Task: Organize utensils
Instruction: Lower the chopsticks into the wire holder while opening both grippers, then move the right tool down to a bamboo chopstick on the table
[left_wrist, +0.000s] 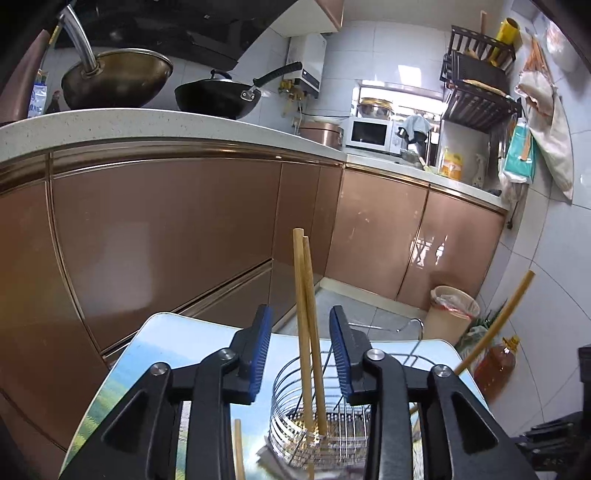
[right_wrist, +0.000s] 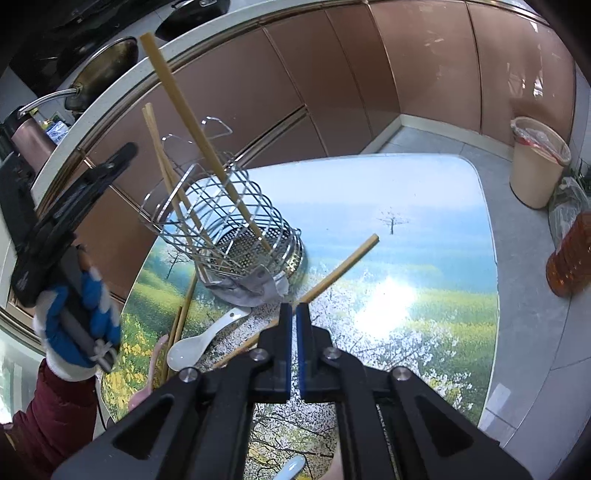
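A wire utensil holder (right_wrist: 225, 221) stands on the picture-printed table (right_wrist: 424, 258), with three wooden chopsticks (right_wrist: 192, 125) leaning in it. My left gripper (left_wrist: 301, 325) is open above the holder (left_wrist: 317, 417), its blue pads either side of two upright chopsticks (left_wrist: 306, 317) without touching them. My right gripper (right_wrist: 294, 314) is shut on a chopstick (right_wrist: 340, 269) that lies slanted across the table beside the holder. A white ceramic spoon (right_wrist: 199, 343) and more chopsticks (right_wrist: 181, 325) lie on the table near the holder's base.
Brown cabinet fronts (left_wrist: 166, 229) and a white countertop (left_wrist: 147, 125) with woks stand behind the table. A beige bin (right_wrist: 535, 162) and an orange oil bottle (right_wrist: 569, 254) sit on the floor to the right. A crumpled wrapper (right_wrist: 251, 288) lies under the holder.
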